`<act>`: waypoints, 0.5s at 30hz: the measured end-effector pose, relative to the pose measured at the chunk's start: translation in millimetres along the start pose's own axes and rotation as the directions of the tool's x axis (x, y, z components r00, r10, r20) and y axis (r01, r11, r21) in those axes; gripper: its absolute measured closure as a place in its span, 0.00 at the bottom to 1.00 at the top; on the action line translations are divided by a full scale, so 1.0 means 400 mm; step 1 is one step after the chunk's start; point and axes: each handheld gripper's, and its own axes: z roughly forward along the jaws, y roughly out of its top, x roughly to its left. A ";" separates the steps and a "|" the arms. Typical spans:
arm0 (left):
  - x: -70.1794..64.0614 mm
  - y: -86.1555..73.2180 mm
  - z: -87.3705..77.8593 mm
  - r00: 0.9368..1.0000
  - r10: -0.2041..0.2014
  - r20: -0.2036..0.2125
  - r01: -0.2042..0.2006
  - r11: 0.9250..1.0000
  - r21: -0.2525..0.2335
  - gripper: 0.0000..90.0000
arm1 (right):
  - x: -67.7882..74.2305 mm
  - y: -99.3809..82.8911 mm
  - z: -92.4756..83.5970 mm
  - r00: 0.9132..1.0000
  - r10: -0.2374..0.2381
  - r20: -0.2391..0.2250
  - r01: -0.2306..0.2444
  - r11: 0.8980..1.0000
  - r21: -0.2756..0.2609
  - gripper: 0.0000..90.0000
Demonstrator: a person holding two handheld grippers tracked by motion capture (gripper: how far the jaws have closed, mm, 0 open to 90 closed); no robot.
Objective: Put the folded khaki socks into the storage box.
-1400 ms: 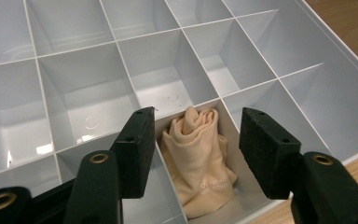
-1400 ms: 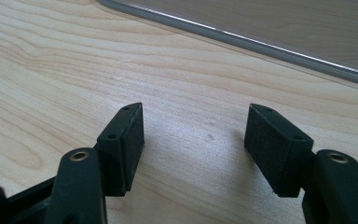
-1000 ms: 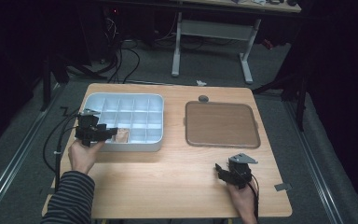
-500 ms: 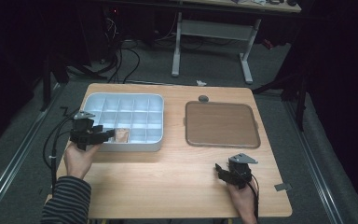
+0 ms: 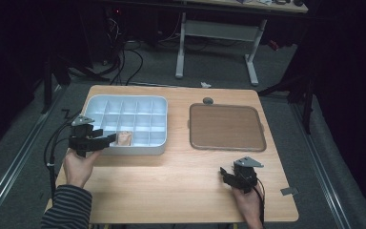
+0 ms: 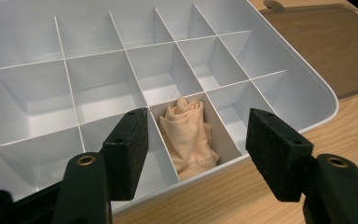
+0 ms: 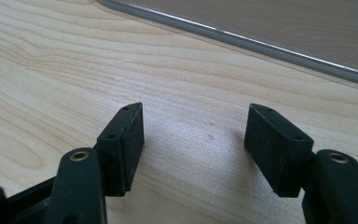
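We are looking down at a wooden table (image 5: pixel 171 191) w/ a pale divided organiser tray (image 5: pixel 159 102) as our landmark. A peach cloth (image 5: pixel 124 139), crumpled into a bundle, is sitting inside one compartment of the tray's near row, approx. the middle of that row. In the left gripper view the cloth (image 6: pixel 189 135) is tucked fully within its cell, walls on all sides, top edge roughly level w/ the dividers.

The left gripper (image 5: pixel 106 140) is hovering at the tray's near-left corner, jaws spread wide and holding nothing; the cloth is lying ahead of the gap between them, not touched. The right gripper (image 5: pixel 228 174) is resting on bare wood well to the right of the tray and nearer the person, jaws likewise spread wide, empty. A brown flat lid (image 5: pixel 226 126) is lying just right of the tray, apart from it.

We are judging the step in hand to be settling the cloth in its cell and clearing away. To do it well: we are advising the left gripper be kept wide so no pad snags the fabric or a thin divider, lifted above the near wall of the tray before moving off, and the tray not nudged. If the cloth needs pressing lower, come straight down on its centre. The lid probably goes on afterwards, so the right gripper is well placed for it.
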 end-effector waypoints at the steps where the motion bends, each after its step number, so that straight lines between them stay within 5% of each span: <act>1: -0.001 -0.001 -0.001 1.000 -0.003 0.002 0.003 1.000 -0.003 0.44 | 0.000 0.000 0.000 1.000 -0.002 0.000 0.002 1.000 -0.001 0.42; 15: -0.014 -0.024 -0.024 1.000 -0.012 0.024 0.012 1.000 -0.017 0.44 | 0.000 0.000 0.000 1.000 -0.002 0.000 0.002 1.000 0.000 0.42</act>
